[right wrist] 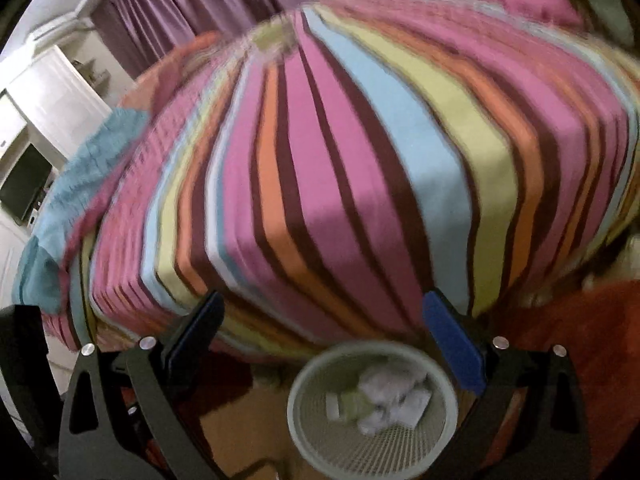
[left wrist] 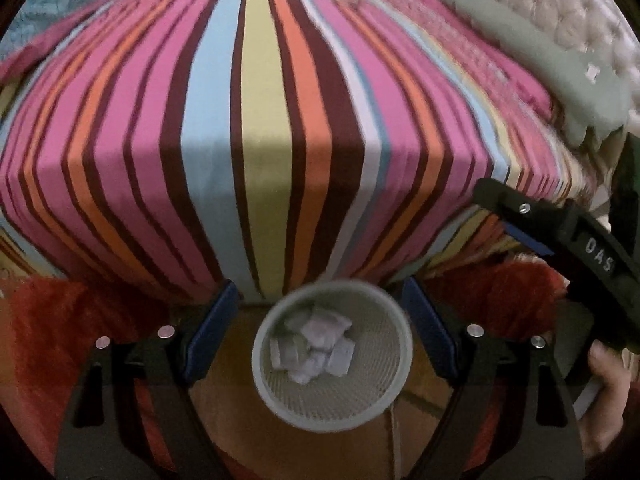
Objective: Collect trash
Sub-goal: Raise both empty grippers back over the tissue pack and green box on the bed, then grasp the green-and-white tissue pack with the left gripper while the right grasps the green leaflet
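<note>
Wastebasket [left wrist: 332, 354] sits low centre in the left wrist view, on the floor against the foot of the bed [left wrist: 280, 140], with crumpled paper [left wrist: 316, 344] lying inside. Left gripper [left wrist: 320, 320] has its jaws apart, nothing between the pads — the basket shows through the gap, below them. Only this view shows the right gripper's body at the right edge and a hand [left wrist: 604, 384] under it, plus a tufted headboard [left wrist: 580, 12] at upper right.

Right wrist view shows the same wastebasket [right wrist: 372, 408] lower centre, paper [right wrist: 394, 396] inside; right gripper [right wrist: 320, 328] also spread wide and empty. It alone shows purple curtains [right wrist: 192, 4] and a dark screen [right wrist: 24, 186] at left. Striped bed edge runs just above the basket rim; red rug [right wrist: 580, 340] lies open at lower right.
</note>
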`<state>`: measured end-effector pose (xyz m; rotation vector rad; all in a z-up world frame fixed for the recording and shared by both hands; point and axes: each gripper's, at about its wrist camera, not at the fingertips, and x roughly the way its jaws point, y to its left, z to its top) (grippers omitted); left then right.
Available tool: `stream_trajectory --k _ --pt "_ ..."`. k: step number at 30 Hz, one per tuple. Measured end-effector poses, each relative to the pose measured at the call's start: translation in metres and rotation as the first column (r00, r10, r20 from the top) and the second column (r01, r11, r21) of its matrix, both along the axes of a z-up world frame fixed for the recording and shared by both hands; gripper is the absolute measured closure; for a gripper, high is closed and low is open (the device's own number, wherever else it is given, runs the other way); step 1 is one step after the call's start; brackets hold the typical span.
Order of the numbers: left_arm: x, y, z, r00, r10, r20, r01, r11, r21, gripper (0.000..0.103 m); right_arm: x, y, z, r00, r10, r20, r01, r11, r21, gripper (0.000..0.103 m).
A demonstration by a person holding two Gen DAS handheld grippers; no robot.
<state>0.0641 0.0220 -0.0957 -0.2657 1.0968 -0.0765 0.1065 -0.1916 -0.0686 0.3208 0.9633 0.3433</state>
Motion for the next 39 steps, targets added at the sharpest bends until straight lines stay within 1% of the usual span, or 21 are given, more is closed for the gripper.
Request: stream_trajectory --k 3,6,9,13,17,23,27,30,34,39 --pt "0.015 0.002 0.016 0.999 0.010 0.037 -0.011 1.000 0.005 0.021 0.013 -0.002 0.023 0.997 0.016 0.075 -0.015 1.000 -0.021 0.008" --pt "0.039 0.008 0.033 0.997 0.041 0.066 -0.040 0.999 -0.010 0.021 0.031 -0.003 0.043 0.989 0.047 0.140 -0.039 0.997 -0.060 0.008" --pt "0.061 0.012 0.046 0.994 0.060 0.090 -0.057 0.998 -0.033 0.020 0.054 -0.001 0.056 0.981 0.076 0.180 -0.061 0.994 -0.087 0.008" --pt "0.098 0.012 0.061 0.991 0.061 0.123 -0.059 0.998 -0.015 0.021 0.084 0.003 0.069 0.973 0.107 0.204 -0.084 0.990 -0.117 0.008" --pt "0.134 0.010 0.068 0.989 0.056 0.136 -0.057 0.998 0.006 0.020 0.114 0.006 0.080 0.968 0.124 0.217 -0.094 0.985 -0.144 0.008" --pt "0.190 0.006 0.072 0.988 0.035 0.148 -0.044 0.997 0.062 0.021 0.166 0.020 0.095 0.952 0.192 0.238 -0.148 0.970 -0.190 0.008" --pt "0.230 0.005 0.067 0.991 0.032 0.130 -0.041 0.997 0.063 0.021 0.205 0.025 0.092 0.957 0.201 0.209 -0.165 0.971 -0.175 0.008" --pt "0.253 0.003 0.067 0.991 0.029 0.128 -0.038 0.997 0.068 0.020 0.232 0.030 0.088 0.959 0.209 0.194 -0.172 0.967 -0.189 0.008" --pt "0.290 -0.001 0.068 0.989 0.006 0.145 -0.018 0.997 0.081 0.020 0.262 0.040 0.089 0.943 0.266 0.202 -0.214 0.946 -0.245 0.008" --pt "0.329 0.000 0.058 0.991 0.015 0.134 -0.026 0.996 0.082 0.021 0.301 0.053 0.091 0.929 0.316 0.191 -0.261 0.928 -0.266 0.008"
